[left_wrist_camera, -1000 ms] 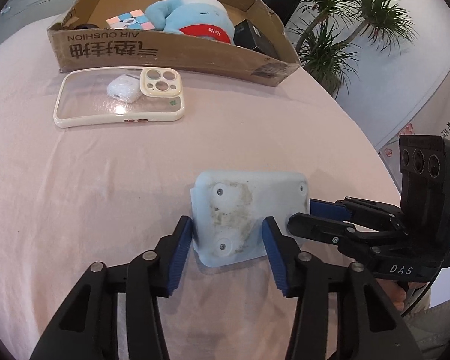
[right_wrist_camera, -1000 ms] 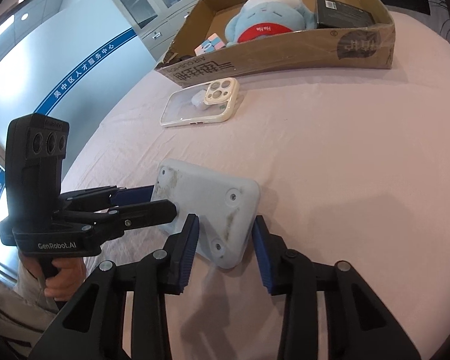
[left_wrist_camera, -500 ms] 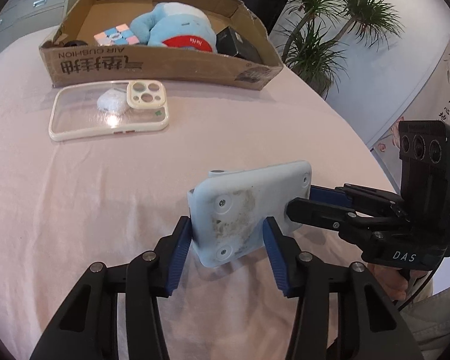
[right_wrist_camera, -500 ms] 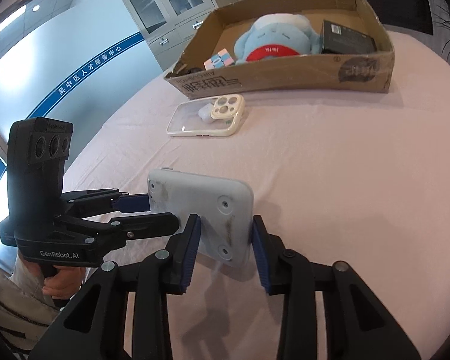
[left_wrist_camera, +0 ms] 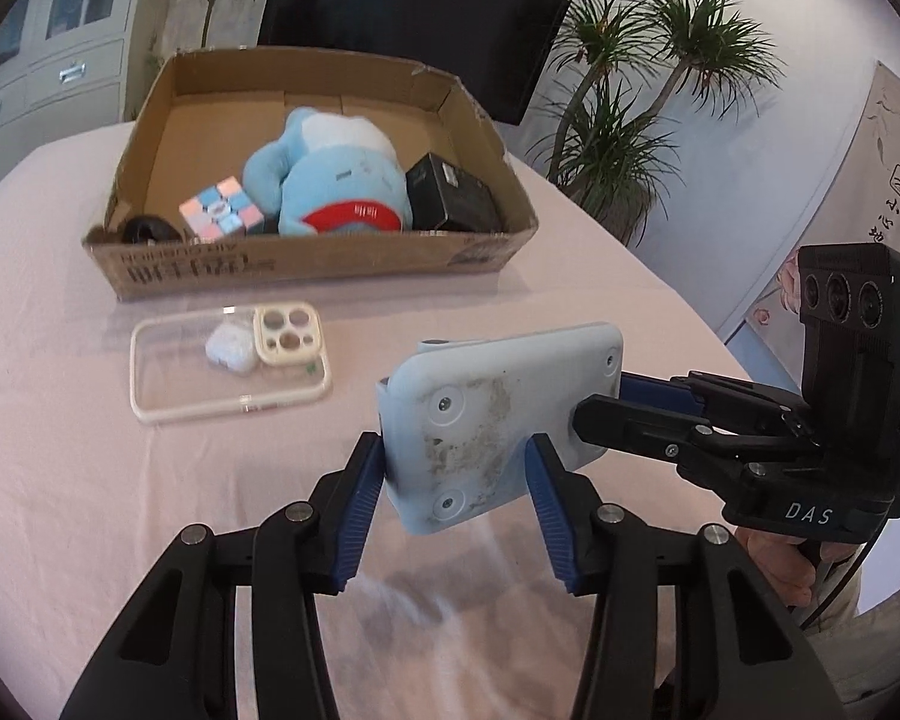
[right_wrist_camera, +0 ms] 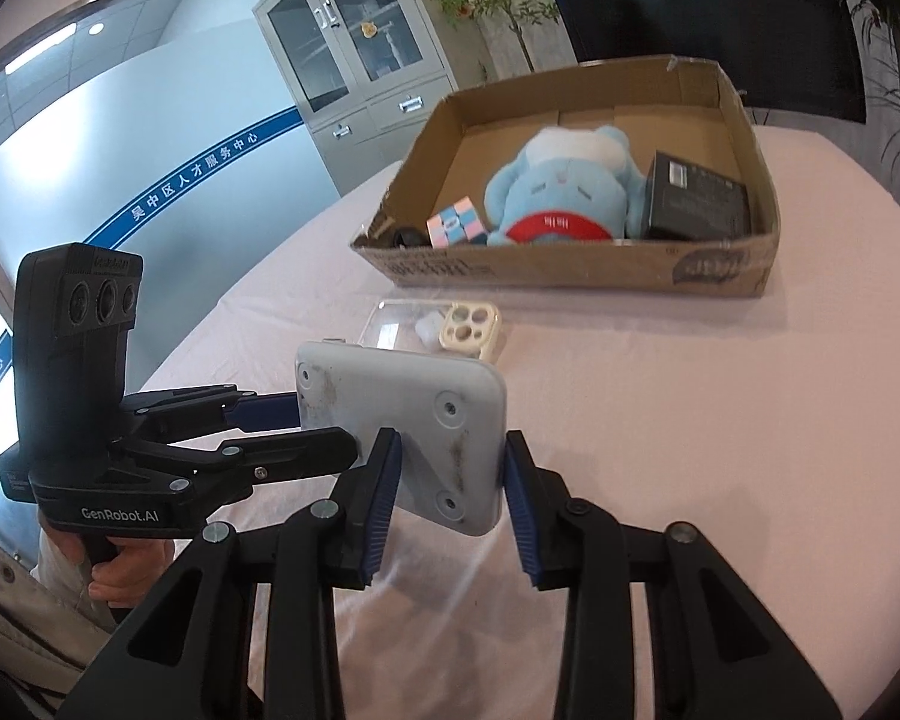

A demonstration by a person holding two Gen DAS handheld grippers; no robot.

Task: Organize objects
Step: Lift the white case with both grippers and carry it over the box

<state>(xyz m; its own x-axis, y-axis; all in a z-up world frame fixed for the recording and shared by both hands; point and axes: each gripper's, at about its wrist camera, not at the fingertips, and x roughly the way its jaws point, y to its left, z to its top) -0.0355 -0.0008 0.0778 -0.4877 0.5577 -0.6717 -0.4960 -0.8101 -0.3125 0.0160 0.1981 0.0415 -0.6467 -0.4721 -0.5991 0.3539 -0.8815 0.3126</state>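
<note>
Above the table's near edge, the grey plate [left_wrist_camera: 498, 414] hangs clear of the cloth, each hand-held gripper clamped on it: left [left_wrist_camera: 456, 501] on 1 end, right [right_wrist_camera: 447, 489] on the other. Keep both level and carry it toward the box [left_wrist_camera: 306, 267] together.

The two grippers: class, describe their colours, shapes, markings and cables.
Both the left gripper and the right gripper are black linkage frames with ribbed blue pads, silver pivots and a three-lens camera block. White lettering: "GenRobot.AI" on the left, "DAS" plus a black cable on the right.
</note>
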